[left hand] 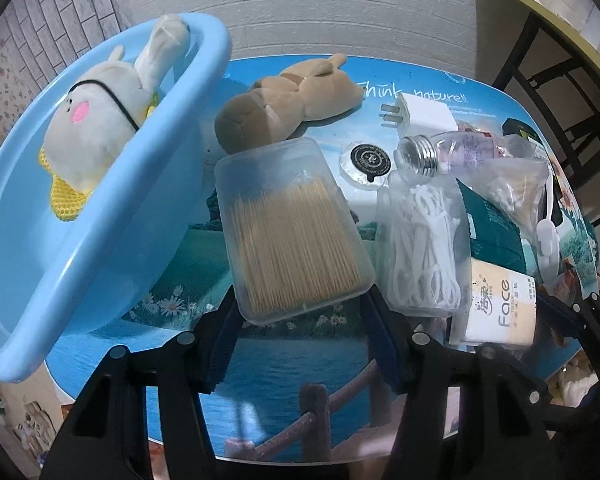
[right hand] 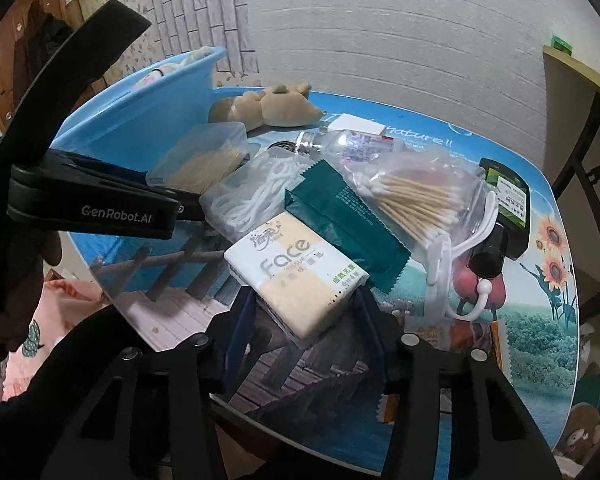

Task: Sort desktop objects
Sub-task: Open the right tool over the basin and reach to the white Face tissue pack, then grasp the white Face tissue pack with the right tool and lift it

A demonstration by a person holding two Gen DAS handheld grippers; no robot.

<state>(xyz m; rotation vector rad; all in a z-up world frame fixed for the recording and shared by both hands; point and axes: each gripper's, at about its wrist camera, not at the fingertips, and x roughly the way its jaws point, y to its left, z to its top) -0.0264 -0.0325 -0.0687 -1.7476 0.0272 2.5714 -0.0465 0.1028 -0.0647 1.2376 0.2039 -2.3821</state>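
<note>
Left tool [left hand: 300, 308] clamped around toothpick box [left hand: 290, 228] (near end), right tool [right hand: 300, 312] gripping tissue pack [right hand: 296, 276].

Left wrist view: looks steeply down along its fingers, close over the toothpick box [left hand: 296, 228], with the basin [left hand: 100, 208] at left. Right wrist view: looks down from the table's near right, close over the tissue pack [right hand: 296, 276]. Both views share the toothpick box, floss box [left hand: 424, 244], tissue pack and bottle [left hand: 456, 148].
</note>
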